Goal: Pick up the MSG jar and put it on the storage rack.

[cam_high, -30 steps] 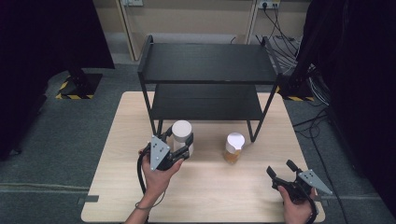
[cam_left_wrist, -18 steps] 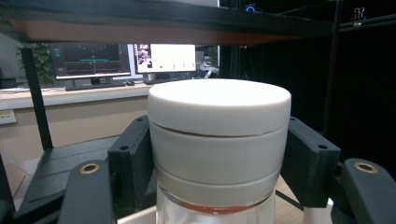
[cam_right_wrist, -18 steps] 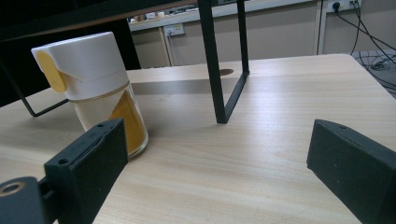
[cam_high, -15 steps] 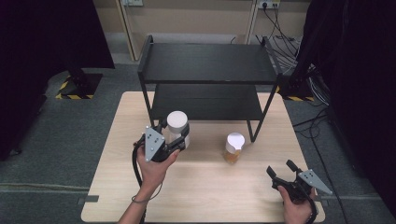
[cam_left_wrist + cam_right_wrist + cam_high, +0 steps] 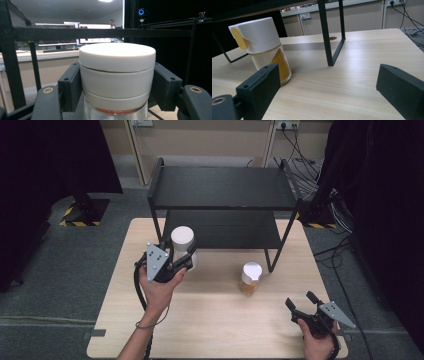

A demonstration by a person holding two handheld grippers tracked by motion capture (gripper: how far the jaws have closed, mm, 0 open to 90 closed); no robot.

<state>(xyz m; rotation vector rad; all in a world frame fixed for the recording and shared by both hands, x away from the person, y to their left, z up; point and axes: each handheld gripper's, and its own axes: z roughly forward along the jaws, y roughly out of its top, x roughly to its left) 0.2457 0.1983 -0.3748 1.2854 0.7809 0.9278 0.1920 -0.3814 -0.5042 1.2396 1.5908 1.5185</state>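
Jar with white cap [image 5: 182, 241]: held in my left gripper [image 5: 186, 258], off the table [image 5: 210, 320], upright, long axis vertical. It hangs just in front of the black two-tier shelf [image 5: 222, 190], at its left front corner. In the left gripper view the pads [image 5: 70, 86] press on both sides of the cap [image 5: 117, 72], just above the glass; an orange-red band of contents shows below the cap's lower edge.

Relation that matters for the next move: the jar sits straight ahead between my left jaws, and the shelf's front rail [image 5: 100, 33] crosses the view behind the cap, near lid height. Judgement: the jar would need more height to clear the top tier, or it goes in level onto the lower one. I cannot tell which tier is meant.

Right gripper [image 5: 306, 305]: resting at the table's near right corner, jaws spread wide, holding nothing. Second jar [image 5: 262, 45], white flip cap, yellow powder, stands left of its jaws, nearer the right hand [image 5: 315, 345].

No readable label or writing on either jar.
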